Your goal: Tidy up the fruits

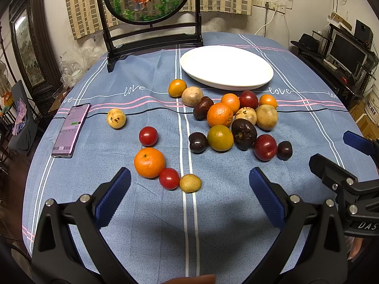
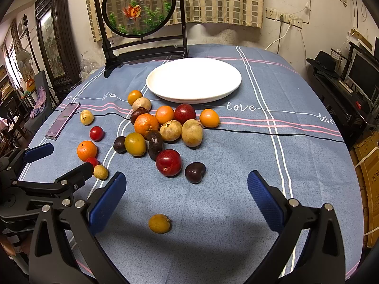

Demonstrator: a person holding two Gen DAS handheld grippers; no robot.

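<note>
**A:** ok so where are the claws at? Looks like both are just hanging over the near edge of the desk (image 1: 71, 108).

**B:** yep. Left claw (image 1: 189, 196) is spread wide, nothing between its blue pads, pointing at the small group near it: an orange (image 1: 149, 162), a cherry tomato (image 1: 169, 178) and a little tan fruit (image 1: 190, 183), all touching in a row. Right claw (image 2: 187, 196) is spread wide too, empty, with a small yellow fruit (image 2: 159, 223) lying on the cloth just below the gap.

**A:** and the main fruit?

**B:** the fruit pile (image 1: 234, 120) sits mid-desk, just near of the white plate (image 1: 226, 67), which has nothing on it. A red plum (image 2: 169, 162) and a dark plum (image 2: 195, 172) are the nearest bits of it to the right claw.

**A:** anything hard to see?

**B:** each claw pokes into the other's view at the side, cut off by the frame. A fingertip (image 1: 196, 279) peeks in at the bottom, the rest of the hand is out of shot. There's a phone (image 1: 71, 130) on the left, screen text too small to read.
</note>
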